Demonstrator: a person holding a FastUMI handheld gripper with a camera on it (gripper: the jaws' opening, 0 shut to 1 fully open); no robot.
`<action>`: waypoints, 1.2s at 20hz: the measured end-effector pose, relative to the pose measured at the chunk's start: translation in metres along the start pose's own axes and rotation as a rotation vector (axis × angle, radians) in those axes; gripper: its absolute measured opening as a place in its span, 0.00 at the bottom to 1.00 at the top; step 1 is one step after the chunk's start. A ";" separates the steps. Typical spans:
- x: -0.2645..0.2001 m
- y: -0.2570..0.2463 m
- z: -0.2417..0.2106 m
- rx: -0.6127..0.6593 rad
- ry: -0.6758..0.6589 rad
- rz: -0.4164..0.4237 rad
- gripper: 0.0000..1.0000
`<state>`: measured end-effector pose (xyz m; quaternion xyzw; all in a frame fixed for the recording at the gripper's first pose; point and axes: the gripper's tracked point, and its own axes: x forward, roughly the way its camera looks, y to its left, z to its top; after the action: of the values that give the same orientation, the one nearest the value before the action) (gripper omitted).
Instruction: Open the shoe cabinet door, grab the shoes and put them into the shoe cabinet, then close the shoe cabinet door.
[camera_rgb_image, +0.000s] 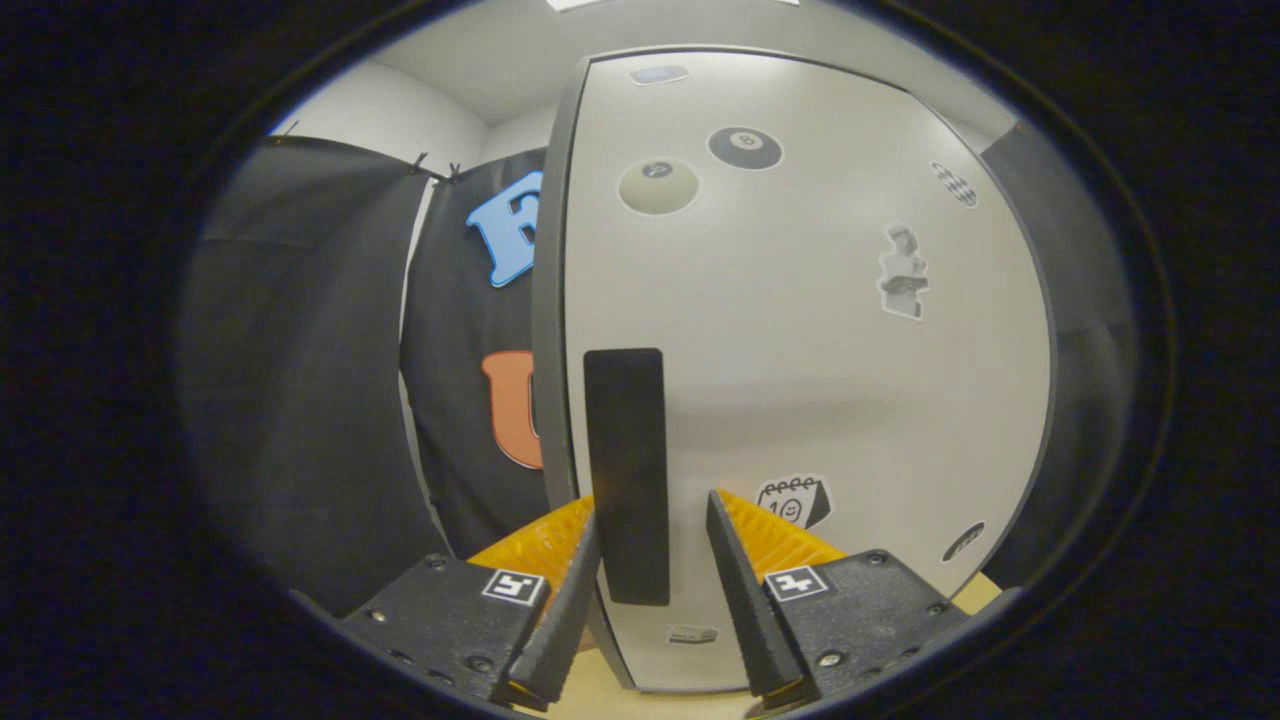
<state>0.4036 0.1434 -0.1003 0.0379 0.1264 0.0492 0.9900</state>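
Nearest the camera, the gripper (650, 560) has its two fingers apart, with a dark upright handle (626, 475) standing in the gap between them. The left finger (565, 610) sits close against the handle's edge, and the right finger (735, 590) stands a little clear of it, so neither is pressing on it yet as far as can be told. The handle is fixed to the pale shoe cabinet door (800, 350), close to the door's left edge. That door carries several stickers, among them two billiard-ball stickers (745, 148) high up and a calendar sticker (793, 500) just beyond the right finger. The door looks closed or nearly so. Under the fingers lies a strip of light wooden floor (620, 695). Left of and beyond the door hangs the booth's black cloth wall (310, 380), with a white room wall (400, 115) above it.

By my reading, the first step is in hand: taking hold of the handle to open the door. The next move calls for closing the fingers on the handle, then pulling it back along the door's swing.
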 end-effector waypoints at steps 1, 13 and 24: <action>0.002 0.002 -0.003 -0.015 0.006 -0.010 0.45; -0.033 -0.004 -0.001 0.008 0.014 0.146 0.32; -0.089 -0.030 -0.007 0.066 0.023 0.238 0.32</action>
<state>0.3187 0.1045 -0.0874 0.0846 0.1339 0.1626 0.9739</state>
